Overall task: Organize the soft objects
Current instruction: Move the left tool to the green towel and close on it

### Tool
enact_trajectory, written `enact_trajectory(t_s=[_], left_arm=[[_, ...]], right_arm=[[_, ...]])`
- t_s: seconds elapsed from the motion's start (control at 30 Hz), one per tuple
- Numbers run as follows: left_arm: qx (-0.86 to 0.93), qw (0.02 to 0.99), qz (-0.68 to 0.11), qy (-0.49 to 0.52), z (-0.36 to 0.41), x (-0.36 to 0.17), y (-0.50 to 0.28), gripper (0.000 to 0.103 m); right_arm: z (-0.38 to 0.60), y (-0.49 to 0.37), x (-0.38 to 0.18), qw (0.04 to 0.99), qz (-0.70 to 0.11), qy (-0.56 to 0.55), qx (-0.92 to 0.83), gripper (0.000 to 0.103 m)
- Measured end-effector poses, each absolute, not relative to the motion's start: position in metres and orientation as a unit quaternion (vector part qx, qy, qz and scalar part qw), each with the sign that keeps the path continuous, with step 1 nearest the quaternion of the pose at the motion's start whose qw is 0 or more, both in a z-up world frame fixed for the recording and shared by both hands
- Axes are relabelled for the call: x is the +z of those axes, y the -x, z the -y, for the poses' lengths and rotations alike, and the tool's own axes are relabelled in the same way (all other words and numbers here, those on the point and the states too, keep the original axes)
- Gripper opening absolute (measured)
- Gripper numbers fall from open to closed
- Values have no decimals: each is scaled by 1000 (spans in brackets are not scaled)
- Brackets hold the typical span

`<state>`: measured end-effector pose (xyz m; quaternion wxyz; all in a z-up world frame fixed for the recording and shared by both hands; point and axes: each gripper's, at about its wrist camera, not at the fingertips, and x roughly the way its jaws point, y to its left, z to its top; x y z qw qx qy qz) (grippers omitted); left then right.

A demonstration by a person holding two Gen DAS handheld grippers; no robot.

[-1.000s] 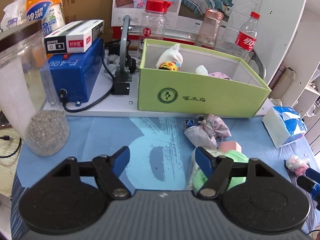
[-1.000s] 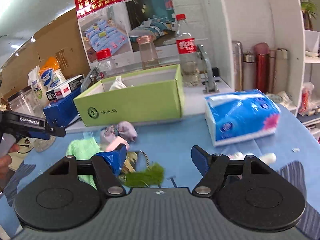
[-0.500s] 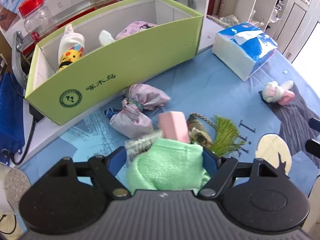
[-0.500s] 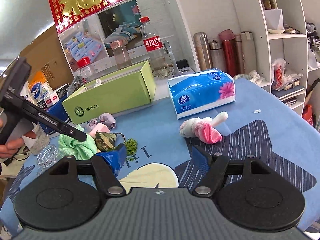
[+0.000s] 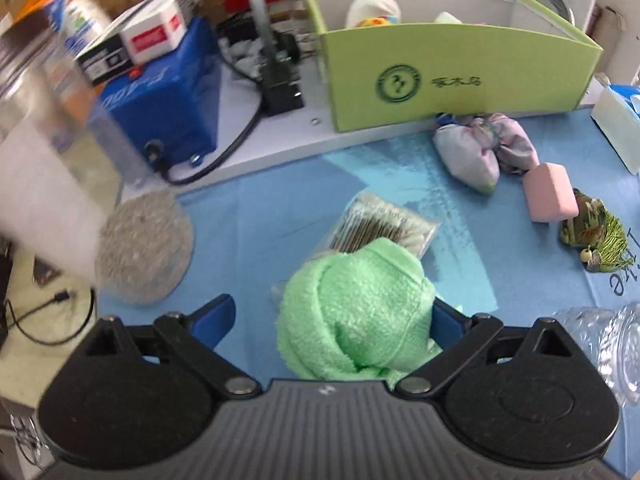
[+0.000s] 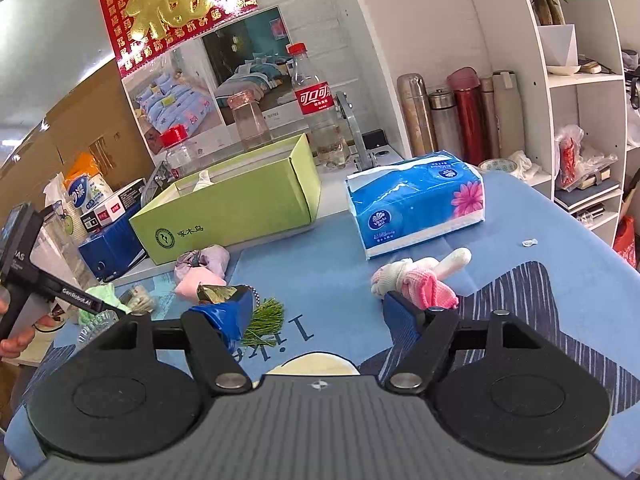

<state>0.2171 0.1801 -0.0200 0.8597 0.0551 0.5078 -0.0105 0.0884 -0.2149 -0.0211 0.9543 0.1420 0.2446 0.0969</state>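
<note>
Blue cloth (image 5: 280,208) covers the bench. Nearest, the left gripper (image 5: 332,316) is opening wide around a green towel (image 5: 356,312), which touches its right finger only, while the right gripper (image 6: 320,308) stands half open and empty before a pink sock (image 6: 424,280). Farther back lie a pouch (image 5: 468,156) and pink block (image 5: 550,192), then the green box (image 5: 460,80) at the bench's rear edge.

White shelving (image 6: 560,92); pale wall (image 6: 420,12); cardboard-brown corner (image 6: 80,120)

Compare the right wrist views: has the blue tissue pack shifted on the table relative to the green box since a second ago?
No. The blue tissue pack lies just right of the green box, on the table as before; only the camera's viewpoint changed.
</note>
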Motion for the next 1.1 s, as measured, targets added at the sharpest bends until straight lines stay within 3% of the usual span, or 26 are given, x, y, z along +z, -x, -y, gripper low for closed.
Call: enact_trajectory(t_s=[0.27,0.93,1.1], left_arm=[[23,904,-424,57,-220,9,-136,98],[-3,889,-456,33,-179,-50,-180,98],[-3,888,-458,33,-180,-50,-180,98]], right_arm=[[206,-89,-23,952,-255,-136,99,58],[235,-86,-29,952,-274,-122,53,58],[240,-110,-30,958,-277,-72,28,58]])
